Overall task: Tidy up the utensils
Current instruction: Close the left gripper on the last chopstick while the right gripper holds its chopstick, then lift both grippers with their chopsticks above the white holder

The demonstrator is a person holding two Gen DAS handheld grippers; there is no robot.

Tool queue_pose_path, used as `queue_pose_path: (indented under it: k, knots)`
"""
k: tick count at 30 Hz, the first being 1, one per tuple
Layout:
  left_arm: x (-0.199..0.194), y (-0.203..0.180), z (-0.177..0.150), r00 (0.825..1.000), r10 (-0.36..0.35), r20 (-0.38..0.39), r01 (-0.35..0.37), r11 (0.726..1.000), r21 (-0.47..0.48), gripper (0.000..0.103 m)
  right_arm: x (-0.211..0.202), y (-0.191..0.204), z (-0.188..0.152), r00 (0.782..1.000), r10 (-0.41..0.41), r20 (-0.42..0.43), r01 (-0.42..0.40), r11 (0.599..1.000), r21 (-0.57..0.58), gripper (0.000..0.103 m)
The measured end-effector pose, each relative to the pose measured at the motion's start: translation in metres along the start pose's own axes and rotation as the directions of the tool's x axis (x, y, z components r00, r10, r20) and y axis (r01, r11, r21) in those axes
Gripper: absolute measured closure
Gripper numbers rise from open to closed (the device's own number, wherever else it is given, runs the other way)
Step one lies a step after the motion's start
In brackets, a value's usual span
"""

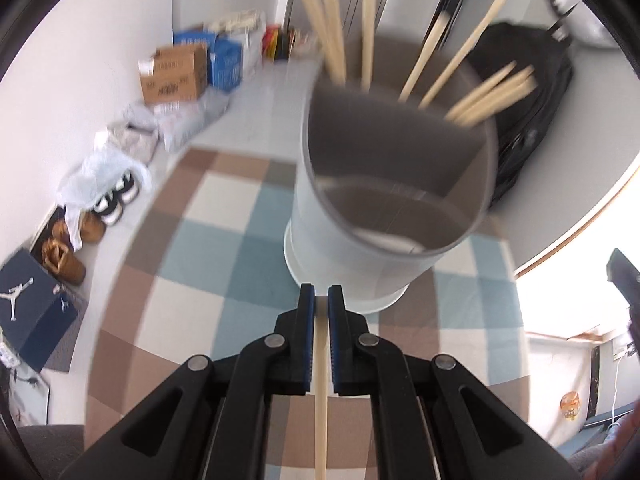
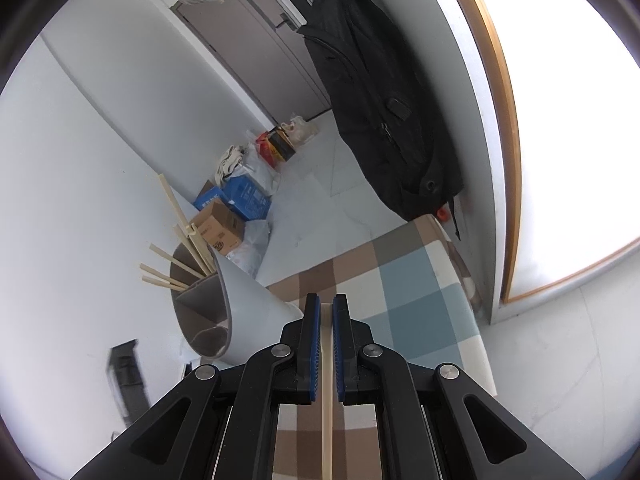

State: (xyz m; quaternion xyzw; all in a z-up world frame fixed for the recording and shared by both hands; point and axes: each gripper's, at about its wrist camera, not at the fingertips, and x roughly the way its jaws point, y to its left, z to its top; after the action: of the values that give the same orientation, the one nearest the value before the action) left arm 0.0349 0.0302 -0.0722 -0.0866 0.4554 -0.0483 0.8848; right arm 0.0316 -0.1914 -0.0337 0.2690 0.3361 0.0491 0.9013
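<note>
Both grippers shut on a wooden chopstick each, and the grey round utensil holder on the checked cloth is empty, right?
Not empty. The left wrist view shows the grey round utensil holder already holding several pale wooden chopsticks in its far compartment. The rest holds: left gripper and right gripper each clamp one chopstick.

L hand-held gripper (image 1: pixel 321 294): I've got its jaws pinched nearly together, blue pads (image 1: pixel 307 344) clamped on a thin wooden chopstick (image 1: pixel 320 392) that runs back between the fingers toward the cam. It's tipped steeply down; view is blurred. R hand-held gripper (image 2: pixel 326 303): same story, jaws close, pads (image 2: pixel 316 350) gripping a pale chopstick (image 2: pixel 327 412) along the centre line, pitched down less steeply, sharp pic. Black linkage arms spread symmetrically on both. No hand or sleeve visible in either view.
</note>
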Motion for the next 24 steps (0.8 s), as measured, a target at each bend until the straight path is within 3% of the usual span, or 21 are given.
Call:
queue_pose_path:
  k: [7, 14, 24]
  knots:
    - [-0.056, -0.018, 0.008, 0.980, -0.074, 0.186, 0.067, 0.997, 0.046, 0.101, -0.016, 0.018, -0.004, 0.995, 0.056, 0.087, -0.052, 0.997, -0.052, 0.098]
    - [-0.078, -0.013, 0.020, 0.950, -0.146, 0.278, 0.140, 0.989, 0.040, 0.101, -0.029, 0.051, -0.008, 0.979, 0.132, 0.157, -0.108, 0.982, -0.152, 0.098]
    - [-0.116, -0.017, 0.073, 0.884, -0.191, 0.426, 0.176, 0.982, 0.073, 0.101, -0.039, 0.106, 0.022, 0.956, 0.204, 0.210, -0.154, 0.961, -0.231, 0.097]
